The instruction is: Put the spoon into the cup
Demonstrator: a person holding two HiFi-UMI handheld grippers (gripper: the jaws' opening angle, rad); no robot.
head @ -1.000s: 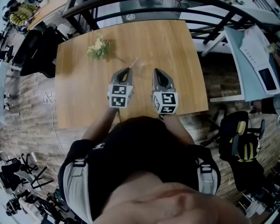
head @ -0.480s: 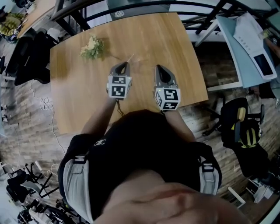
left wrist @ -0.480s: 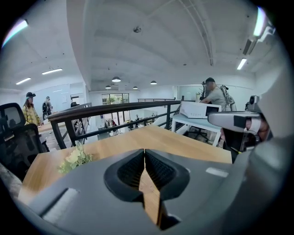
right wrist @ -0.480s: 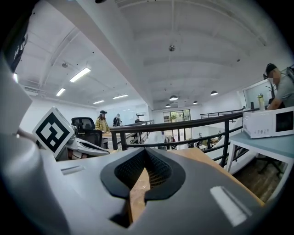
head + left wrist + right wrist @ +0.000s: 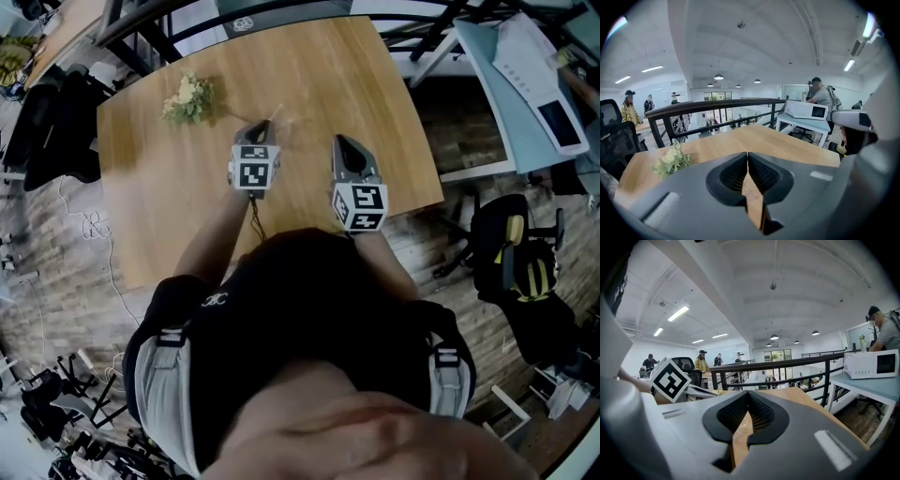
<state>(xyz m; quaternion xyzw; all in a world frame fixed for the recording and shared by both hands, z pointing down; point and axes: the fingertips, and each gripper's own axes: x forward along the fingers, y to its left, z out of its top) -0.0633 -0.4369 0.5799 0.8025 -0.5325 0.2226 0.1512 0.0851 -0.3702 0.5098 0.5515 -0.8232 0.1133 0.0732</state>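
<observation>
On the wooden table (image 5: 375, 84), a thin pale stick-like thing (image 5: 278, 114) lies just beyond my left gripper (image 5: 260, 127); it may be the spoon, but it is too small to tell. I cannot make out a cup in any view. My left gripper is shut with nothing between its jaws, and its tips (image 5: 747, 154) point out over the tabletop. My right gripper (image 5: 338, 141) is held beside it to the right, also shut and empty (image 5: 749, 392). The left gripper's marker cube (image 5: 670, 378) shows in the right gripper view.
A sprig of pale flowers with green leaves (image 5: 186, 98) lies at the table's far left (image 5: 672, 161). A black railing (image 5: 717, 105) runs behind the table. A light desk with a white appliance (image 5: 806, 110) stands to the right. Black chairs (image 5: 511, 272) sit by the table's right edge.
My left gripper has moved forward across the table toward the thin pale thing. The right gripper has barely shifted. The head view has drifted a little.
</observation>
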